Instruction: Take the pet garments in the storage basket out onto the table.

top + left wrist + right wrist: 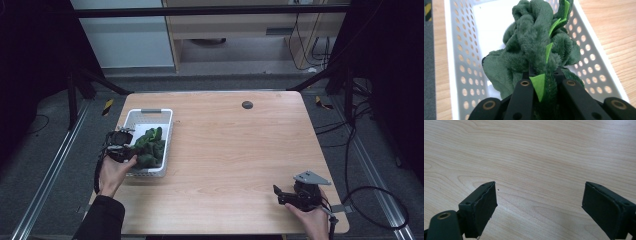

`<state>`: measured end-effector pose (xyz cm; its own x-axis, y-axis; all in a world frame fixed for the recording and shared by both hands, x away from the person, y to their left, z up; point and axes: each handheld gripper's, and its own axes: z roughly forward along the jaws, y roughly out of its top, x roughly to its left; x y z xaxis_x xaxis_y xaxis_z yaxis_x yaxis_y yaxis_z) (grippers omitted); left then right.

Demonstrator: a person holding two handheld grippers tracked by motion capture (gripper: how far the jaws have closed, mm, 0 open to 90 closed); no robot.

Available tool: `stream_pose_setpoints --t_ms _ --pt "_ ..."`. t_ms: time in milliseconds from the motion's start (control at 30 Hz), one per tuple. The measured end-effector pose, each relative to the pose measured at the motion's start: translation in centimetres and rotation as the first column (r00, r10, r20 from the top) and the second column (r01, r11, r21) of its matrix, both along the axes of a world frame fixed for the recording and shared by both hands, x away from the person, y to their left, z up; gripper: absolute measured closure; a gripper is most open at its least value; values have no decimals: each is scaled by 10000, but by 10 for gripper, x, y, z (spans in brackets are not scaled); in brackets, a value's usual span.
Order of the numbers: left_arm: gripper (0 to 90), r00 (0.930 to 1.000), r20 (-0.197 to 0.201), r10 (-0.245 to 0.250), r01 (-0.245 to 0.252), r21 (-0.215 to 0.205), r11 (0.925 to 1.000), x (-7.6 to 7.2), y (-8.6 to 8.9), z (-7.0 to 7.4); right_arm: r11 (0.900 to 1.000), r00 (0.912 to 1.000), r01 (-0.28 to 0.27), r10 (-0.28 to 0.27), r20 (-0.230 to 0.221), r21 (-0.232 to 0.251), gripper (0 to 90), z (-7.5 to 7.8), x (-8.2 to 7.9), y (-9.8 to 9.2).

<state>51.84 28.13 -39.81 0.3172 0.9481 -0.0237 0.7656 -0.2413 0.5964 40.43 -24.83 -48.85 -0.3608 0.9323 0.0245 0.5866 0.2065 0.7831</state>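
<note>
A dark green plush toy (150, 145) with light green felt spikes lies bunched in a white perforated basket (150, 111) at the table's left. In the left gripper view the plush toy (534, 45) rises between the two black jaws, and my left gripper (541, 75) is shut on it over the near end of the basket (461, 50). From above, the left gripper (131, 146) reaches into the basket from its left side. My right gripper (276, 195) rests near the table's front right, open. In its own view the right gripper (540, 200) has only bare wood between the pads.
The wooden table (235, 150) has a small black round cap (247, 104) near its far edge. Cables (370, 200) trail over the floor at the right. Metal rails run along the floor on both sides.
</note>
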Motion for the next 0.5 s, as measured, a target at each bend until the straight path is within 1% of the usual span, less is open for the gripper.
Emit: stream_pose_setpoints --t_ms 33,100,133,200,233,267,300,333,367,400,433,467,500 --pt "853 9999 98 -41 41 11 10000 -1 1 6 10000 10000 17 -17 -8 24 122 0 0 0" --pt "855 9999 166 -49 50 -9 10000 -2 1 8 10000 10000 4 -4 8 12 123 0 0 0" --pt "855 9997 216 -100 99 22 9999 -3 2 13 10000 10000 3 -3 14 17 122 0 0 0" --pt "855 9996 264 -107 107 30 9999 -3 3 15 10000 10000 16 -16 11 9 122 0 0 -1" --pt "855 9991 367 -193 194 -23 9998 -5 4 22 10000 10000 15 -15 11 13 121 0 0 -1" --pt "856 9991 367 -193 194 -23 9998 -5 4 22 10000 10000 15 -15 11 13 121 0 0 -1" --pt "856 9985 485 -273 275 -34 9996 -6 5 28 10000 10000 27 -27 3 41 121 0 0 -1" --pt "856 9982 528 -285 289 -59 9996 -7 6 32 10000 10000 28 -28 4 41 121 0 0 -1" --pt "856 9982 528 -285 289 -59 9996 -7 6 32 10000 10000 33 -33 -4 49 121 0 -1 -1" --pt "856 9979 564 -313 316 -49 9995 -7 6 35 10000 10000 33 -33 -4 49 121 0 -1 -1" --pt "857 9968 687 -402 402 12 9992 -9 7 43 10000 10000 24 -24 2 53 121 1 -1 -2" --pt "857 9968 687 -402 402 12 9992 -9 7 43 10000 10000 24 -24 2 53 121 1 -1 -2" --pt "857 9961 754 -448 448 24 9990 -10 7 47 10000 10000 37 -37 -1 58 121 1 -1 -2"
